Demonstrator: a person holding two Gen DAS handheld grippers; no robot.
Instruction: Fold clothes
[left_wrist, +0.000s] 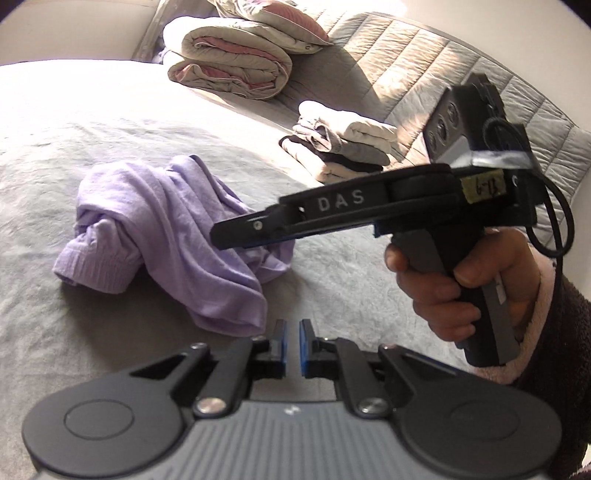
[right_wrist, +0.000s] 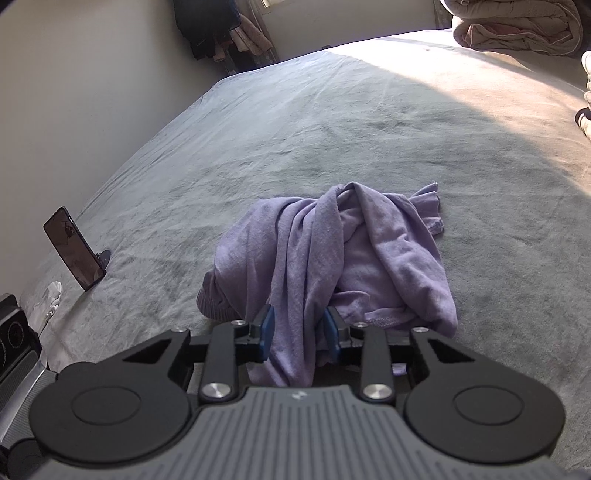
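A crumpled lilac garment (left_wrist: 155, 221) (right_wrist: 332, 251) lies in a heap on the grey bed sheet (right_wrist: 332, 122). My right gripper (right_wrist: 299, 332) is at its near edge, with a hanging fold of the cloth between the blue pads. The left pad touches the fold and a thin dark gap shows at the right pad, so the jaws do not clamp it. The left wrist view shows that gripper (left_wrist: 236, 236) from the side, held by a hand (left_wrist: 436, 288), its tips on the garment's right part. My left gripper (left_wrist: 293, 332) sits just short of the garment's near hem, its pads a narrow slit apart and empty.
A stack of folded clothes (left_wrist: 343, 144) sits at the far right by the quilted headboard (left_wrist: 443, 62). A rolled duvet (left_wrist: 229, 62) (right_wrist: 517, 26) and a pillow lie at the back. A phone on a stand (right_wrist: 74, 254) is at the bed's left edge, beside the wall.
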